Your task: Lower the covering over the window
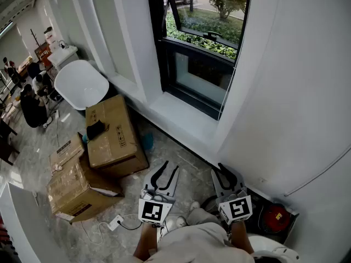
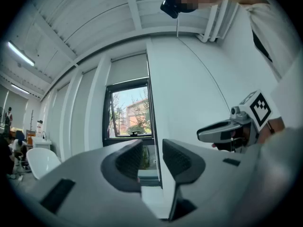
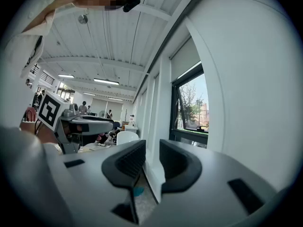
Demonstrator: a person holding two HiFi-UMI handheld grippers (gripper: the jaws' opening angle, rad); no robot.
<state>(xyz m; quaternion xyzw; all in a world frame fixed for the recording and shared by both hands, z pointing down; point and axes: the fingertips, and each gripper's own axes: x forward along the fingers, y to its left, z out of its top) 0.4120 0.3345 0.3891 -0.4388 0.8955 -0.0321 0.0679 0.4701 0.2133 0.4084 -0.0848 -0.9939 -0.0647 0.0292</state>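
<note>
While both grippers hang level and short of the wall, nothing of the task is yet in hand. White chair (image 1: 81,84) and cardboard boxes (image 1: 112,133): on the floor at far left, well apart from the work. Left gripper (image 1: 170,166): jaws parted, nothing between them. Window (image 1: 204,43): dark-framed, its glass mostly bare. Covering (image 2: 128,69): a pale roller shade drawn only across the top of the window, well above both tools. Cord (image 1: 232,62): thin, hanging beside the frame's right edge to near the sill, untouched. Right gripper (image 1: 229,172): jaws apart, empty. Hazards, as judged: so fine a cord may slide out of the ribbed pads or be missed altogether. If it is a loop, which cannot be told here, pulling the wrong run would raise the shade. A slanting tug could jam the roller.
</note>
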